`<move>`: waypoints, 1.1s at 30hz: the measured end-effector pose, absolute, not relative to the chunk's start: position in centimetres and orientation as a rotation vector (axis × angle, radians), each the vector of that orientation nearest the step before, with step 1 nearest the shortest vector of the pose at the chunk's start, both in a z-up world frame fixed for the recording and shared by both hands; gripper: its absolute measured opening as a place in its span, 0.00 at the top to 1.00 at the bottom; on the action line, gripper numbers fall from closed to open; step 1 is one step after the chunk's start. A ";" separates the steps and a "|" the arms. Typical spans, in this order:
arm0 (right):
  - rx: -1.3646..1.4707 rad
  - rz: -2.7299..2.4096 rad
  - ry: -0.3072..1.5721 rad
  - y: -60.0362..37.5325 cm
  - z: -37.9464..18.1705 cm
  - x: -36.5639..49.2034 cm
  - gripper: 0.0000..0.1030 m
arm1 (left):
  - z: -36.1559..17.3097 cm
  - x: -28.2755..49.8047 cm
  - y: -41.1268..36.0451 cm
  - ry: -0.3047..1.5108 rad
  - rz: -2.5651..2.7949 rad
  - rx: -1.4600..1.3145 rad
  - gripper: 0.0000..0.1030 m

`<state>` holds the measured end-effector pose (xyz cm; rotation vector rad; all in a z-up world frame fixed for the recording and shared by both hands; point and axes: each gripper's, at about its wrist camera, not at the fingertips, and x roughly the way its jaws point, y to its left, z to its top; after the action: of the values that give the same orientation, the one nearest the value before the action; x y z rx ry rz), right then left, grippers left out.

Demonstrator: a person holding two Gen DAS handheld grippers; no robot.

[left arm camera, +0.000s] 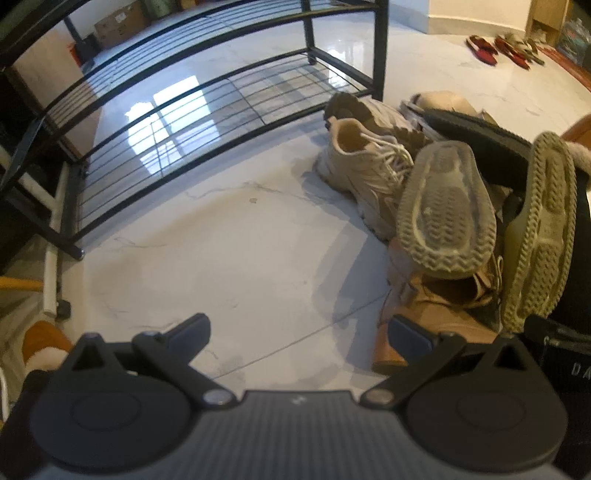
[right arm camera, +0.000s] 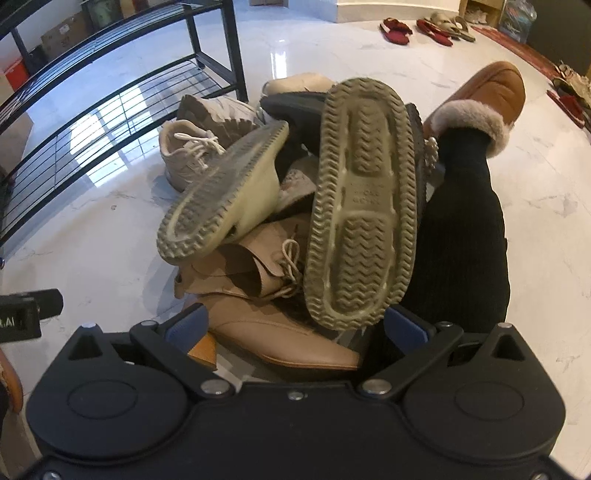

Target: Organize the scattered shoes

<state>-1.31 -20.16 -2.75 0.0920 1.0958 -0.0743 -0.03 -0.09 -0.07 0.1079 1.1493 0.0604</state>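
A pile of shoes lies on the white marble floor. It holds a beige sneaker (left arm camera: 364, 166) (right arm camera: 188, 155), two olive slippers with soles up (left arm camera: 447, 206) (right arm camera: 364, 199) (right arm camera: 221, 195), a tan heeled boot (left arm camera: 424, 314) (right arm camera: 273, 325) and a black shoe (left arm camera: 480, 136). A black wire shoe rack (left arm camera: 207, 99) (right arm camera: 92, 110) stands at the left with bare shelves. My left gripper (left arm camera: 300, 332) is open over bare floor, left of the pile. My right gripper (right arm camera: 295, 325) is open, its jaws on either side of the tan boot and the heel end of one upturned slipper.
A person's leg in black trousers (right arm camera: 465, 229) with a brown fur-lined slipper (right arm camera: 491, 96) stands right of the pile. Red slippers (right arm camera: 397, 29) and other footwear lie far back by the wall. Cardboard boxes (left arm camera: 118, 22) sit behind the rack.
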 end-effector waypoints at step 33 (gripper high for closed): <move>0.081 -0.074 1.074 -20.2 -2.9 -1.6 0.00 | -0.1 -0.2 0.0 1.131 0.058 0.090 0.01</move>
<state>-1.64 -20.17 -2.91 0.0813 1.0740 -0.0745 -0.23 0.02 -0.09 0.0898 1.1314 0.0585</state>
